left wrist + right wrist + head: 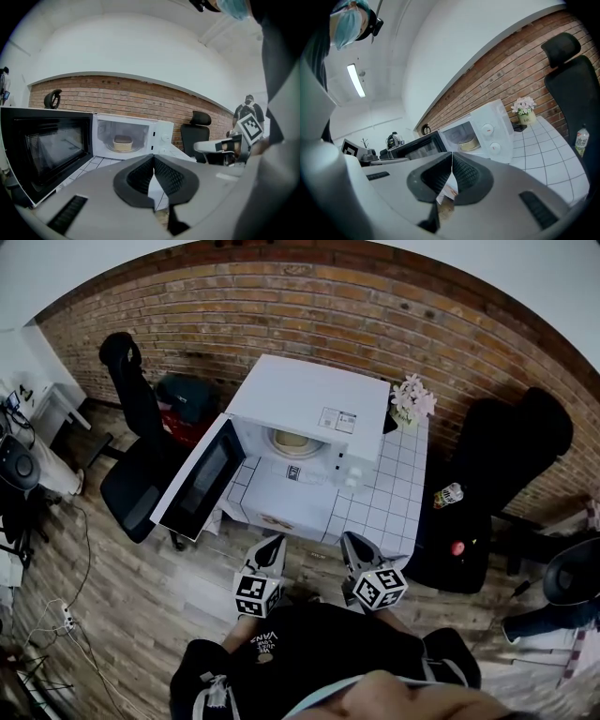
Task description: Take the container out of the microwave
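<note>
A white microwave [309, 399] stands on a white tiled table [394, 493] with its dark door [202, 479] swung wide open to the left. Inside sits a round beige container [291, 440], seen in the left gripper view as the container [123, 143] on the turntable and in the right gripper view as the container [467, 143]. My left gripper [277, 542] and right gripper [351, 540] hang side by side in front of the table's near edge, both shut and empty, well short of the microwave. The left gripper [153, 158] and right gripper [451, 154] show their jaws pressed together.
A small vase of flowers [411, 401] stands right of the microwave. A bottle [448, 494] and a red-capped item [457, 547] lie on a black office chair [487, 484] at right. Another black chair [141, 456] stands left of the open door. Cables lie on the wooden floor [66, 615].
</note>
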{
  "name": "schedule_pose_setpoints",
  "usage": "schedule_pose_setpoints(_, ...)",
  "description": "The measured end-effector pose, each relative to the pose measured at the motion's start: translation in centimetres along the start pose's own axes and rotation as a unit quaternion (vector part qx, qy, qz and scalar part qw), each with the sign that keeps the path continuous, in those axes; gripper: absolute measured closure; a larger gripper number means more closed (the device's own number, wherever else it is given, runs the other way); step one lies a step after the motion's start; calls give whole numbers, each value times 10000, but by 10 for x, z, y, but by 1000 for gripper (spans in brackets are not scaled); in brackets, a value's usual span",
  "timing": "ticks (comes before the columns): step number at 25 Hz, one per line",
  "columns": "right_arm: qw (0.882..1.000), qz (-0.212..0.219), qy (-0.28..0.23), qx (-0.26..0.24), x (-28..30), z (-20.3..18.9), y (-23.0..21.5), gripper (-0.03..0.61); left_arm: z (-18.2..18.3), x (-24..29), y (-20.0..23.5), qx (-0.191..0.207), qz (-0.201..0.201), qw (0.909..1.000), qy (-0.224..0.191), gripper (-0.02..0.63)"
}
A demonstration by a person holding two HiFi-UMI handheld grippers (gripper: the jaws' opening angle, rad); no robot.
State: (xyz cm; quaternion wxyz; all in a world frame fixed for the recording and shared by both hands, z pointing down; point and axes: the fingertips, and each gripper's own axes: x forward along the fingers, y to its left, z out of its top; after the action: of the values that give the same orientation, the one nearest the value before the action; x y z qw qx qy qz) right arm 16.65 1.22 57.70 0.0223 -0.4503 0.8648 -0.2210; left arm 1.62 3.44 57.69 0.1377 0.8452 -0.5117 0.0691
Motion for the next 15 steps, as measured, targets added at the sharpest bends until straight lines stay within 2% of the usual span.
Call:
schedule_pose_setpoints(3,10000,10,6,16,4,0,2,572,1,2,2,-40,-44,10000,-27,603)
schedule_pose_setpoints(7,9999,-54,-68,72,14,4,4,574,6,7,10,107,-171,9998,-10,602)
schedule_pose_setpoints(15,9994,-271,-196,96,48,9,17,572,22,20,46,229,-478,9986,-15,603)
